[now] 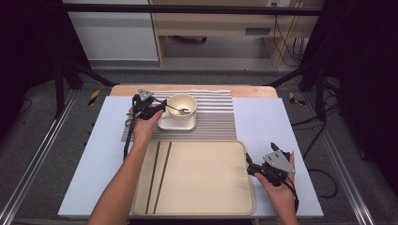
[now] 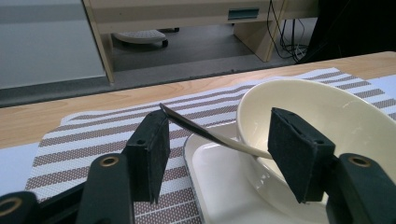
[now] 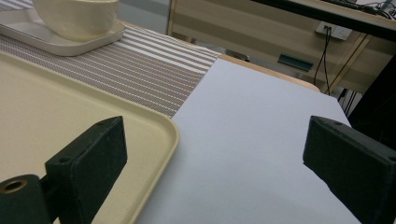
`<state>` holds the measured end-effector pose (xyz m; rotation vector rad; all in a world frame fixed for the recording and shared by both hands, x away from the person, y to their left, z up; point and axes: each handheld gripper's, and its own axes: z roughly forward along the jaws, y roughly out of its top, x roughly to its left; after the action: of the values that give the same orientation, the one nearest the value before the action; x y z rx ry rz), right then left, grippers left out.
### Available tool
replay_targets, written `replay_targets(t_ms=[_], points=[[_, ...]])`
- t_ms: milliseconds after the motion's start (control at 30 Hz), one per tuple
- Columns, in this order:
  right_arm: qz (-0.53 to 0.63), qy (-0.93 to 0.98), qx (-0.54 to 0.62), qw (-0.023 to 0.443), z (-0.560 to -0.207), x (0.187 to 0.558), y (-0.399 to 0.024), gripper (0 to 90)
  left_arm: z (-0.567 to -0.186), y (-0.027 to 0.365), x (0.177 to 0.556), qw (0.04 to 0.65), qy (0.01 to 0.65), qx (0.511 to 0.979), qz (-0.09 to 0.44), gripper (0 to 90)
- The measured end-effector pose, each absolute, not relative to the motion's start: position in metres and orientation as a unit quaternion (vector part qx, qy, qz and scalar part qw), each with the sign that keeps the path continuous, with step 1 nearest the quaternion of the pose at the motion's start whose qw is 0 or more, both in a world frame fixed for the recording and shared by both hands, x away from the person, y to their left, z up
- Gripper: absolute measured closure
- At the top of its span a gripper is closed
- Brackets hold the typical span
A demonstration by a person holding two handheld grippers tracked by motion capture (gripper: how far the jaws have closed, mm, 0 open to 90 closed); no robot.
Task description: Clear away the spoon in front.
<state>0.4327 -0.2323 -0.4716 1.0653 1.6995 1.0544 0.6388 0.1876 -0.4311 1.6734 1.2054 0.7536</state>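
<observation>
The step in hand looks like picking the spoon (image 2: 210, 135) out of the bowl (image 1: 182, 107). The spoon leans on the bowl's rim, and its handle pokes out between the fingers of the left gripper (image 2: 224, 161). To do it well, keep the handle in the middle, squeeze softly, then lift straight up so the bowl does not tip. These fingers are half open and not pressing the handle. The right gripper (image 1: 256, 169) waits wide open and holds nothing, by the tray (image 3: 168, 135).

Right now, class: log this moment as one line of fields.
left gripper: open, spoon handle between jaws | spoon in bowl on plate | right gripper: open by tray
</observation>
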Motion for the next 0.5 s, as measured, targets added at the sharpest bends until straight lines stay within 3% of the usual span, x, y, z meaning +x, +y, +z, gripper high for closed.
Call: replay_targets(t_ms=[500], points=[[0.419,0.681,0.428,0.421,-0.4725,0.4331,-0.2318,6.9,-0.4316,0.1844,0.6376,0.470,0.487,0.675,0.296,56.1]])
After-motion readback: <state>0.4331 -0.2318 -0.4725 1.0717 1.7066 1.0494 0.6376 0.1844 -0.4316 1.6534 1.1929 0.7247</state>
